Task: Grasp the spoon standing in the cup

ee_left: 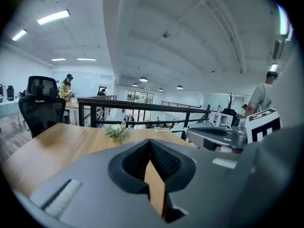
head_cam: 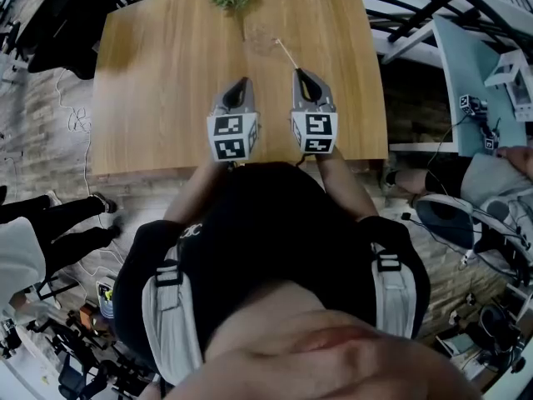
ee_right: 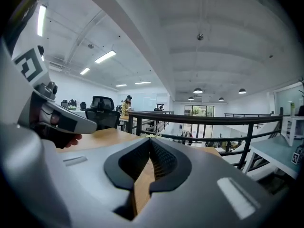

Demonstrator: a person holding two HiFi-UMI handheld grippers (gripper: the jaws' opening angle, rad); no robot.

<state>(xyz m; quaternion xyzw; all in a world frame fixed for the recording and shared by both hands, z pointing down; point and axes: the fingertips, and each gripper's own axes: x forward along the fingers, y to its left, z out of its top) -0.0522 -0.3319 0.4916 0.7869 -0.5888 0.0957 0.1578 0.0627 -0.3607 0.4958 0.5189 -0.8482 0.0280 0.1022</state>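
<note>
Spoon in sight: the thin pale spoon (head_cam: 286, 54) stands in the clear glass cup (head_cam: 263, 42) toward the far side of the light wooden table (head_cam: 150, 98), just ahead of your right gripper (head_cam: 301, 73). Its long axis slants, with the lower end in the cup at far left. The handle leans out toward you and to the right, and its free end comes nearly to your right gripper's tip. Your left gripper (head_cam: 243, 82) sits alongside, a little nearer you. Both pairs of tongs are pinched together with nothing in them; each gripper view shows only a sliver of tabletop between the pads. My read: the right gripper is the one placed for this grasp. To do it well, spread those jaws before you close in. Turn them so the handle runs across the gap, not along it. Take it on the upper stretch, clear of the glass rim. Close gently, since a pull on that leaning handle could tip a light cup.
</note>
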